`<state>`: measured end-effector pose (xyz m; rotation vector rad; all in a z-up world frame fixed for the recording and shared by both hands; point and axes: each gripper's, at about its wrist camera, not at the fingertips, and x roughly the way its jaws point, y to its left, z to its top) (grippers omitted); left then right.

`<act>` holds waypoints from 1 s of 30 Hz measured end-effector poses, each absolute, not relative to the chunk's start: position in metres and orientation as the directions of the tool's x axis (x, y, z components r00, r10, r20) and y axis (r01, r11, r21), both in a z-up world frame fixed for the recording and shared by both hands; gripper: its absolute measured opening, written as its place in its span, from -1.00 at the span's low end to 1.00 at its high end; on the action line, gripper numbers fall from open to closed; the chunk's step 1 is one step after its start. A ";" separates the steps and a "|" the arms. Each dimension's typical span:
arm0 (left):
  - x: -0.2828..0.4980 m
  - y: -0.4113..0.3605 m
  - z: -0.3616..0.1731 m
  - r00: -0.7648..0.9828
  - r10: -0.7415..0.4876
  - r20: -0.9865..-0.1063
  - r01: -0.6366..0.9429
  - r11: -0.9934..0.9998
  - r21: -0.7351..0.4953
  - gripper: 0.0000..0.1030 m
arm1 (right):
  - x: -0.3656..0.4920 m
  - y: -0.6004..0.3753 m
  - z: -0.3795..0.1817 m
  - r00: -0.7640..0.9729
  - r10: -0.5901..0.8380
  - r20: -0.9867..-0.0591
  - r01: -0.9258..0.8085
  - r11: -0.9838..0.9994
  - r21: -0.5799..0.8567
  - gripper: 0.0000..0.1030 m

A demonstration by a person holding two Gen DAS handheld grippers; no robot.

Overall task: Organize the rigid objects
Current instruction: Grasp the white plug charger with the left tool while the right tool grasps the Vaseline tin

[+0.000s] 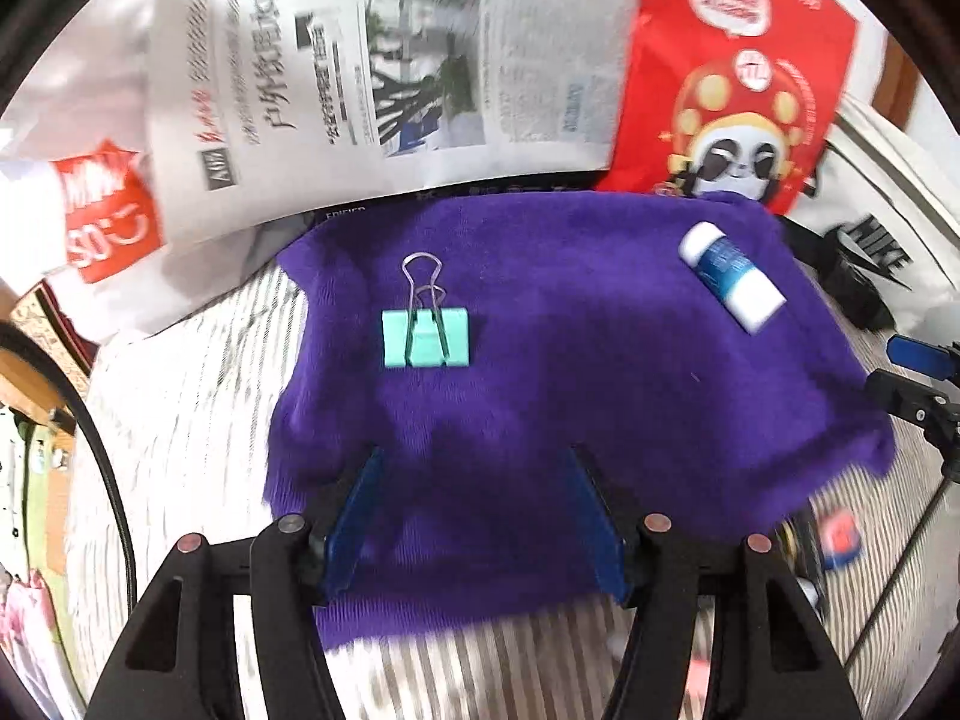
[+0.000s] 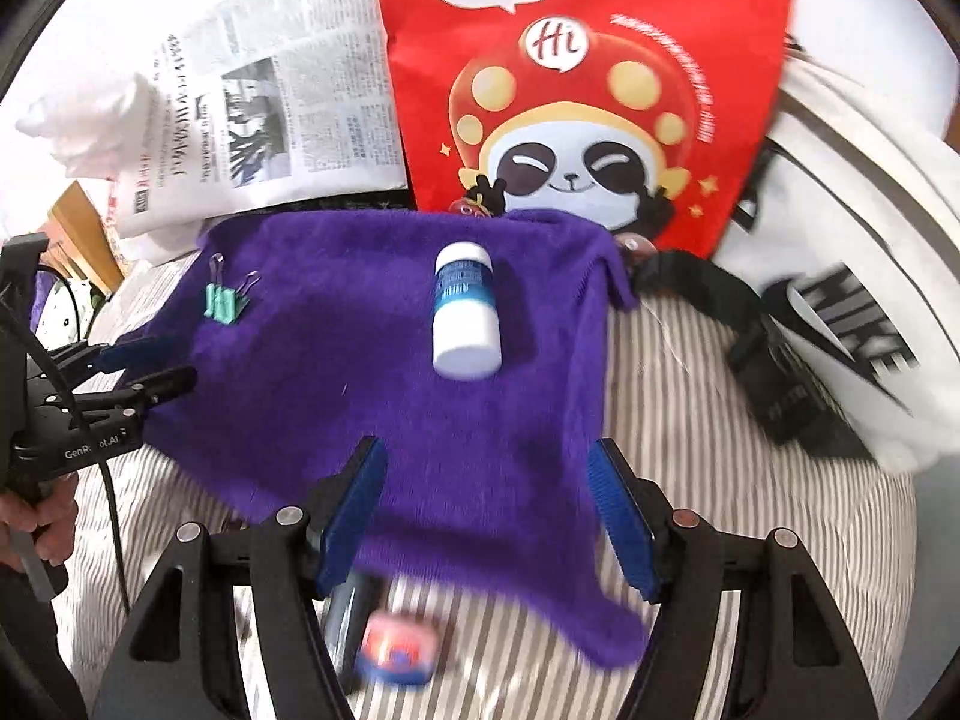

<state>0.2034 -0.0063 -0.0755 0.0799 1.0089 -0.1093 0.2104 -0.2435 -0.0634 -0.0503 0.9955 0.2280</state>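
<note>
The purple cloth (image 1: 540, 360) is looking soft and fuzzy, matt like fleece. The mint binder clip (image 1: 426, 336) is showing smooth painted metal with shiny wire handles. The small bottle (image 2: 466, 312) is looking like smooth white plastic with a glossy blue label. The newspaper (image 1: 372, 60) is showing thin matt paper, and the red bag (image 2: 588, 78) is appearing slightly glossy. The striped fabric (image 2: 690, 420) underneath is looking woven and matt.

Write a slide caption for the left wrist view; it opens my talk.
Open left tool above a purple towel holding a mint binder clip and a white bottle.
</note>
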 end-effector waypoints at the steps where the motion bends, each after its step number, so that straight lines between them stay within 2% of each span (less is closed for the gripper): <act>1: 0.190 -0.003 -0.073 0.534 -0.062 -0.843 0.137 0.990 0.014 0.16 | 0.202 -0.244 -0.065 0.526 0.167 -0.834 -0.212 0.975 0.062 0.34; 6: 0.146 -0.001 -0.067 0.529 -0.151 -0.835 0.207 0.977 -0.045 0.16 | 0.162 -0.245 -0.069 0.530 0.167 -0.831 -0.191 0.979 0.075 0.34; 12: 0.114 -0.012 -0.080 0.509 -0.199 -0.838 0.292 0.955 -0.049 0.21 | 0.126 -0.254 -0.073 0.526 0.175 -0.832 -0.168 0.981 0.100 0.34; 18: 0.093 -0.031 -0.102 0.494 -0.175 -0.852 0.387 0.921 0.035 0.21 | 0.098 -0.265 -0.081 0.511 0.180 -0.840 -0.146 0.982 0.121 0.34; 25: 0.094 -0.041 -0.116 0.515 -0.130 -0.848 0.419 0.900 0.116 0.21 | 0.087 -0.270 -0.091 0.479 0.152 -0.864 -0.126 0.987 0.104 0.34; 26: 0.094 -0.041 -0.117 0.518 -0.133 -0.845 0.423 0.898 0.117 0.19 | 0.086 -0.270 -0.092 0.479 0.145 -0.866 -0.127 0.987 0.095 0.34; 30: 0.090 -0.039 -0.117 0.517 -0.187 -0.835 0.441 0.895 0.072 -0.11 | 0.088 -0.273 -0.094 0.473 0.132 -0.871 -0.117 0.989 0.087 0.34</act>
